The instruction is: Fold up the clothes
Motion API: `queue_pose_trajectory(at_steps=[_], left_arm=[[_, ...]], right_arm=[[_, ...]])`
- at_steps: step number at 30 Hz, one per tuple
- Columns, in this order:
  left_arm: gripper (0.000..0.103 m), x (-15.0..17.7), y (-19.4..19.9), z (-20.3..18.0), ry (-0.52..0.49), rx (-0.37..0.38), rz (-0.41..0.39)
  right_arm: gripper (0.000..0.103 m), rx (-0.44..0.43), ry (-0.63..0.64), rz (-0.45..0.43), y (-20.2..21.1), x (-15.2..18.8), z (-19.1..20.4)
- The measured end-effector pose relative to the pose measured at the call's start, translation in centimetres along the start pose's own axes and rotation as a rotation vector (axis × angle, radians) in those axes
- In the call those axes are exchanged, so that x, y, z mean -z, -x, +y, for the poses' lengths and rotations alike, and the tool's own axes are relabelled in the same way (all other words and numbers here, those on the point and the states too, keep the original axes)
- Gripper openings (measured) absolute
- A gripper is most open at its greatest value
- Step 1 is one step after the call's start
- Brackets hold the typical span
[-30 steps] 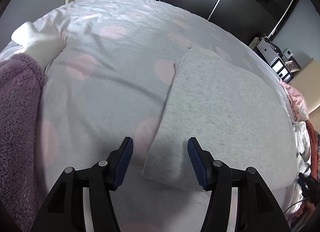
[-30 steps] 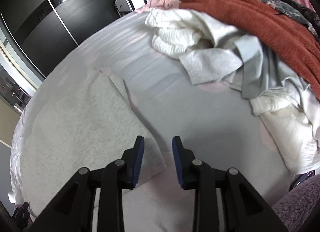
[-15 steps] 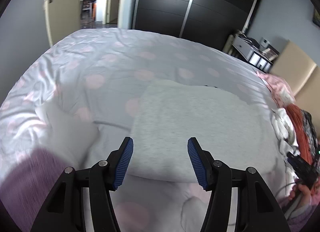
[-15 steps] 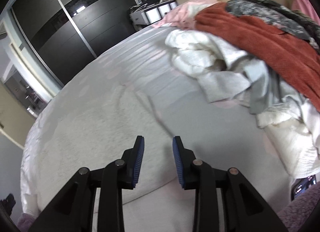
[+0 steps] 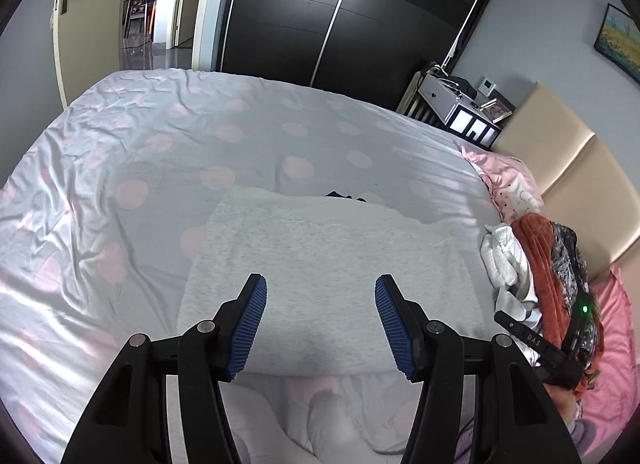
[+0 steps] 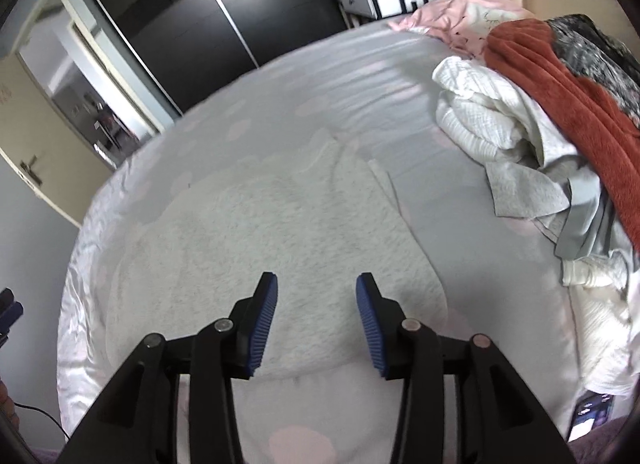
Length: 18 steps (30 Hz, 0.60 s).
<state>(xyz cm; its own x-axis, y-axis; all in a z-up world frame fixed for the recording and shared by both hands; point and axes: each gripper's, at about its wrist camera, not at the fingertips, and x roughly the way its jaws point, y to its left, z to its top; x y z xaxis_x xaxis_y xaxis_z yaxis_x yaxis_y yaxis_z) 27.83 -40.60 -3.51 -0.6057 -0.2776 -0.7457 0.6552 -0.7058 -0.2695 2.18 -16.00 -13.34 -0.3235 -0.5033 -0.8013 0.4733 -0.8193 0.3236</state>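
Observation:
A light grey folded garment (image 5: 328,276) lies flat in the middle of the bed; the right wrist view shows the same garment (image 6: 264,248) from the other side. My left gripper (image 5: 320,328) hangs open above its near edge, nothing between the blue pads. My right gripper (image 6: 316,324) is also above the near edge; its jaws are opening and hold nothing. A heap of unfolded clothes (image 6: 552,135), white, grey, rust-red and dark patterned, sits at the bed's right side. The same heap (image 5: 536,260) shows at the right of the left wrist view.
The bed sheet (image 5: 120,191) is pale grey with pink dots and wrinkled on the left. Pink pillows (image 5: 508,179) and a beige headboard (image 5: 576,167) are at the right. Black wardrobe doors (image 5: 340,23) and a small shelf unit (image 5: 460,103) stand behind the bed.
Both grippers rose away from the bed, so more of the room shows. The right gripper's jaws widened and let go of the garment's corner. The left gripper swung from the garment's left corner toward its middle.

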Motion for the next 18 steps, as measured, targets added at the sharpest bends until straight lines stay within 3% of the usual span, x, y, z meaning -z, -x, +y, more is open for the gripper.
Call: queue_pose_trajectory(at_steps=[4,9,13,18], left_arm=[[0.058,0.3,0.4,-0.9,-0.020,-0.034,0.006],[0.058,1.4,1.3,-1.9,-0.047,-0.039,0.003],[0.058,2.1,2.2,-2.5,-0.042,-0.056,0.002],[0.058,2.7,4.0,-4.3,-0.078,-0.029,-0.011]], right_arm=[[0.040,0.050,0.082,0.085,0.8,-1.4,2.7],[0.040,0.018,0.140,0.157,2.4,-2.1,5.7],[0.040,-0.019,0.194,0.109,3.8,-1.0,7.5],[0.040,-0.075,0.110,0.009,6.3,-0.5,8.0]])
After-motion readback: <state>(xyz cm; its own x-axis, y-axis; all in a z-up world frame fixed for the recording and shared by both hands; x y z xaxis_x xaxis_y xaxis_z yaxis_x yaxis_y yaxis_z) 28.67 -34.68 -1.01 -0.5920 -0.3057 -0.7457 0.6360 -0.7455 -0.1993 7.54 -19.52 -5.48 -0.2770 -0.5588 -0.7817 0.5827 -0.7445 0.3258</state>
